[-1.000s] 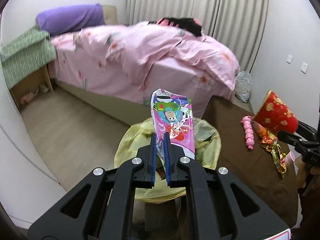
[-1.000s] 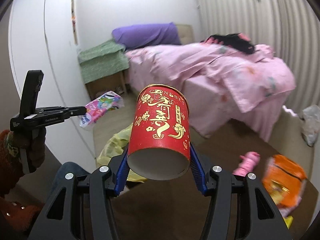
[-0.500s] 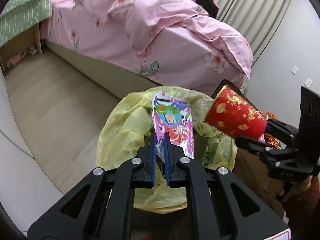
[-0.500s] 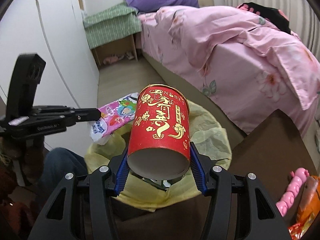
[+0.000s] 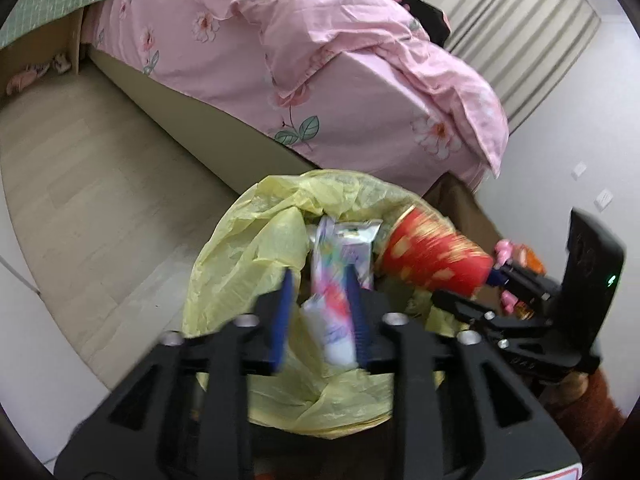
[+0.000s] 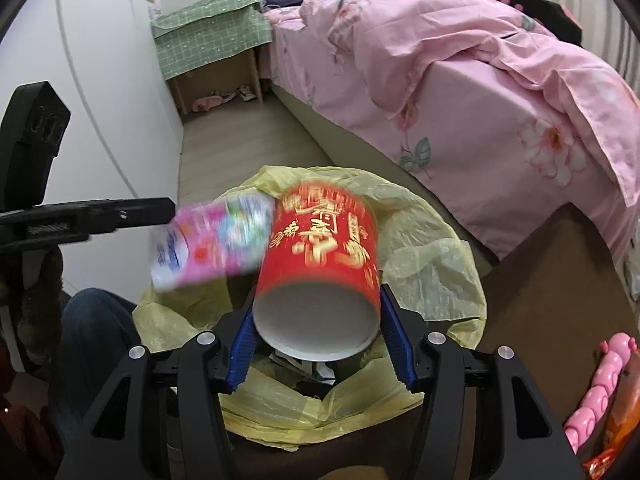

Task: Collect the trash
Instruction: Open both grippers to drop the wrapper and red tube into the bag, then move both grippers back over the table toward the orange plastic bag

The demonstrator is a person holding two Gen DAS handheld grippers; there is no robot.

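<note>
Left fingers (image 5: 280, 316) opening, wrapper (image 5: 340, 280) loose between them over the yellow bag (image 5: 248, 240). Right gripper (image 6: 320, 344) opening, cup (image 6: 324, 256) slipping out above bag; scraps inside.

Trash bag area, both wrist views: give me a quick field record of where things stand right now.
bin: yellow trash bag, mouth open, under both grippers
left hand-held gripper: jaws opening, pink snack wrapper loose between them, over the bag
right hand-held gripper: jaws opening, red paper cup between them, tilted over the bag
left on table: pink toy, orange packet
backdrop: pink bed
</note>
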